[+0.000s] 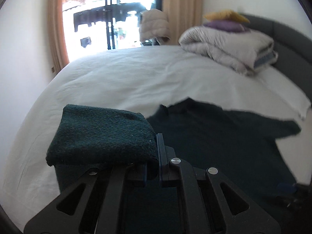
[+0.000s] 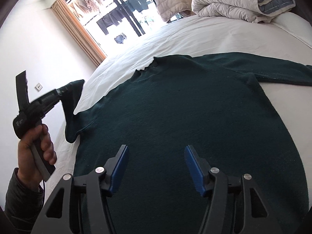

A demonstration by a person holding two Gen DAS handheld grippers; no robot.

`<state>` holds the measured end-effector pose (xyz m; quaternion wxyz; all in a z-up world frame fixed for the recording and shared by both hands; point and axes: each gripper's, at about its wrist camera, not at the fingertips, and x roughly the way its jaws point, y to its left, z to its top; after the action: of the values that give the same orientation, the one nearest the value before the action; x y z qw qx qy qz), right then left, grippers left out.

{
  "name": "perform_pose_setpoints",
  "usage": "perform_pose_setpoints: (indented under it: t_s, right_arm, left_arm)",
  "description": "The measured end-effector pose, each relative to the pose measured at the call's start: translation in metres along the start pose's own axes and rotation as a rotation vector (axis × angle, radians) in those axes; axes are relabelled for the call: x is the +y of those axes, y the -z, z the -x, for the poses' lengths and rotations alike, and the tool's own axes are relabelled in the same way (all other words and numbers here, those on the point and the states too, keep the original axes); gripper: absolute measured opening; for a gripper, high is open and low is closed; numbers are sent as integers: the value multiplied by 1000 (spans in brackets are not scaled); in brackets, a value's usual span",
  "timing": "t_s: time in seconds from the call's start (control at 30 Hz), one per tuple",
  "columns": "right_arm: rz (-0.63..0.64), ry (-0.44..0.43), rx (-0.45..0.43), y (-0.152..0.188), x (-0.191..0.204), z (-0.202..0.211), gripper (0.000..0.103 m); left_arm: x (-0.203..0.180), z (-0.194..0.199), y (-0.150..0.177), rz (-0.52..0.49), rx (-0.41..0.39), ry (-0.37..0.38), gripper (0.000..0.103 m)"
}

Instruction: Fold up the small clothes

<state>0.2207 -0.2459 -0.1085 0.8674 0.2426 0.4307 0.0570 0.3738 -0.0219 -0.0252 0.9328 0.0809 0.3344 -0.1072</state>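
— Blue-padded right hand-held gripper [image 2: 157, 167], jaws wide, hovers over a dark green sweater [image 2: 185, 117] spread on the bed [image 2: 195, 37].

— Progress?

— Barely begun: left hand-held gripper [image 1: 154, 156] pinches one sleeve [image 1: 101, 134], lifted; other sleeve [image 2: 273, 72] unfolded.

Dark green sweater [image 2: 185, 117]; white sheet [image 1: 126, 74]; blue pads [image 2: 120, 167]; yellow and purple cushions [image 1: 227, 20]

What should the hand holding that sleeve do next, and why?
Probably carry the sleeve inward across the dark green sweater. The left gripper is shut on its cuff, lifted off the bed, while the body lies flat and the right gripper hovers open.
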Motion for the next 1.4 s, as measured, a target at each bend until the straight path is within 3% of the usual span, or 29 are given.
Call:
perform_pose_setpoints:
  t_s: [0.1, 0.17, 0.23, 0.47, 0.6, 0.73, 0.87, 0.97, 1.03, 1.2, 1.27, 1.4]
  right_arm:
    - [-32, -4, 14, -12, -20, -7, 63]
    - [-49, -12, 36, -22, -31, -17, 71]
    - [-71, -43, 44, -30, -38, -27, 79]
    - [-52, -97, 55, -72, -30, -61, 79]
    - [87, -61, 30, -115, -2, -53, 83]
    - [375, -19, 72, -145, 77, -58, 85]
    - [611, -9, 226, -138, 166, -91, 86]
    - [675, 31, 374, -132, 206, -128, 86]
    - [655, 81, 478, -130, 218, -156, 86]
    - [661, 241, 631, -113, 230, -215, 83]
    - [683, 303, 703, -101, 233, -231, 77]
    - [735, 402, 747, -96, 239, -241, 74]
  left_arm:
    - [-60, -45, 40, -187, 103, -57, 6]
    - [-86, -61, 60, -288, 135, -104, 7]
    - [-81, -74, 89, -373, 136, -140, 7]
    - [-99, -81, 117, -542, 112, -207, 8]
    - [-107, -94, 120, -612, 93, -240, 8]
    - [-103, -97, 122, -593, 106, -232, 8]
    - [-108, -92, 126, -613, 107, -260, 6]
    - [-109, -92, 128, -620, 104, -274, 5]
    - [-110, -91, 128, -621, 102, -278, 5]
    - [-105, -92, 126, -603, 105, -269, 5]
    - [-104, -91, 125, -600, 102, -268, 5]
    - [-105, -90, 123, -612, 93, -278, 4]
